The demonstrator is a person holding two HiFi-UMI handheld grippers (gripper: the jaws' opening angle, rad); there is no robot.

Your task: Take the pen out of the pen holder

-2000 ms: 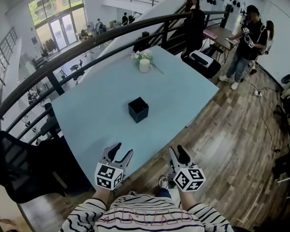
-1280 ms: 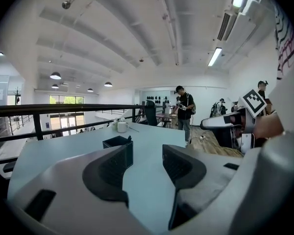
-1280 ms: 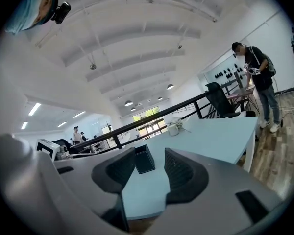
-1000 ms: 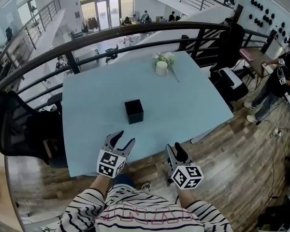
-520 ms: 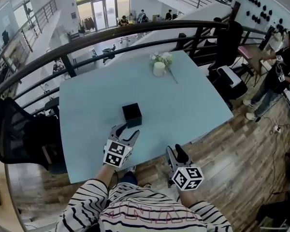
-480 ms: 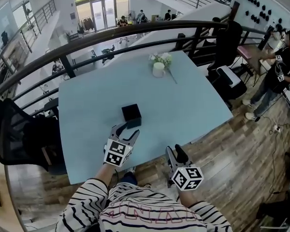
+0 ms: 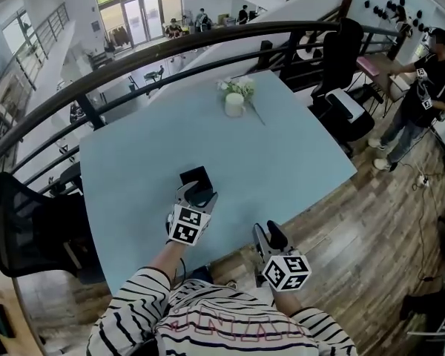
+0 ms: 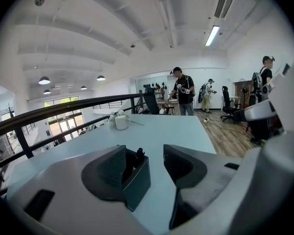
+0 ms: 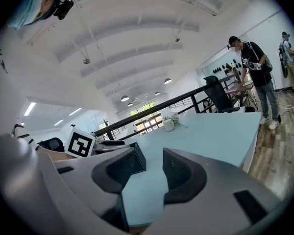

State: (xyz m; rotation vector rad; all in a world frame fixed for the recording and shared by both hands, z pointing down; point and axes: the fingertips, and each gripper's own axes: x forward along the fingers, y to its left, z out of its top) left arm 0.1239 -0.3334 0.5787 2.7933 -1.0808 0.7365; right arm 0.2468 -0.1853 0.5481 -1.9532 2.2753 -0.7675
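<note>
Pen (image 8: pixel 138 154) in the pen holder (image 8: pixel 137 182) on the table (image 7: pixel 297 154), untouched. Left gripper (image 8: pixel 154 163) at it, jaws just opening wide, nothing gripped. Right gripper (image 9: pixel 154 168) back, agape, empty. Grasp and lift to come.

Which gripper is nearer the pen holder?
The left gripper, its jaws just opened wider with the black pen holder's corner between them; the right gripper hangs back at the table's near edge.

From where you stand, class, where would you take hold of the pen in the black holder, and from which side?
Grip the pen by its top end, the only part showing above the rim of the holder. Come from above: its walls enclose the rest and block any sideways approach.
</note>
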